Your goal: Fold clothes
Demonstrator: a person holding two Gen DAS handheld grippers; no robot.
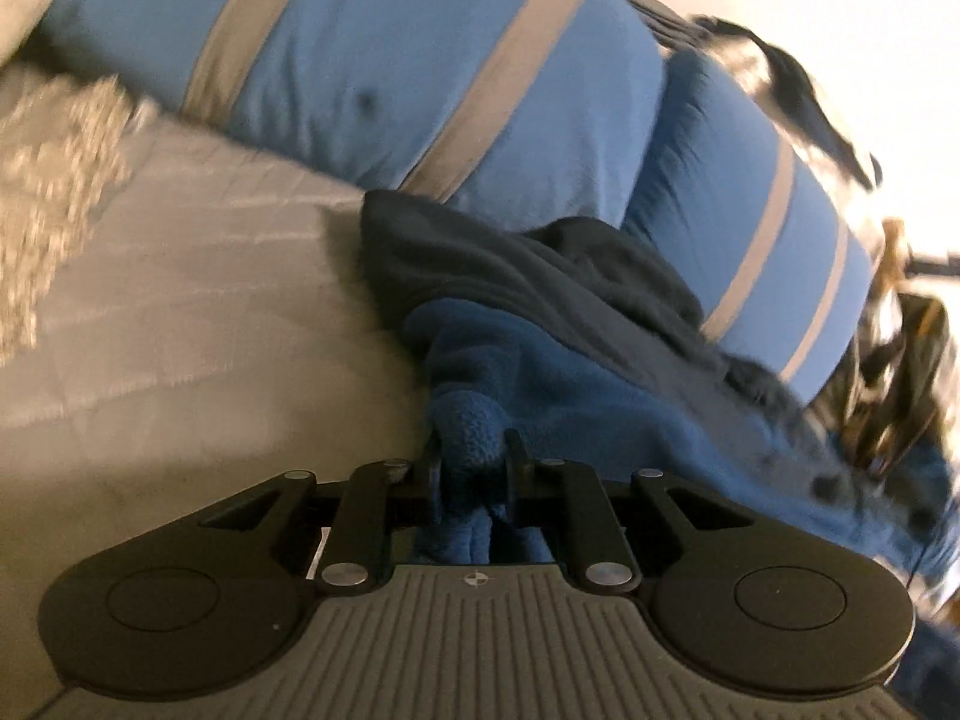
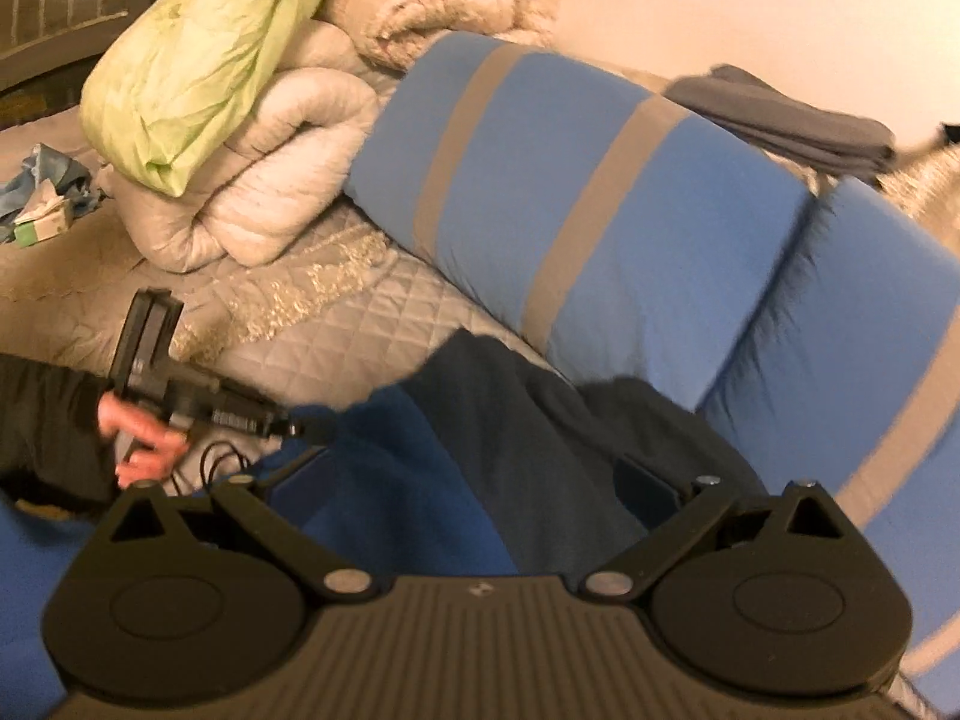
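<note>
Barely begun, the blue fleece (image 1: pixel 576 396) lies bunched at frame centre, pinched by the left gripper (image 1: pixel 474 462), while the right gripper (image 2: pixel 480 474) gapes empty, every fold remaining.

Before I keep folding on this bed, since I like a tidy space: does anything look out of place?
Mostly the blue fleece garment, bunched rather than flat, its edge pinched in the left gripper. Crumpled paper and blue cloth lie loose on the quilted bedspread.

Fleece garment (image 2: pixel 456 456) on bedspread (image 2: pixel 336 336), before pillows (image 2: pixel 570 192); folded quilt (image 2: pixel 288 180) left of pillows.
</note>
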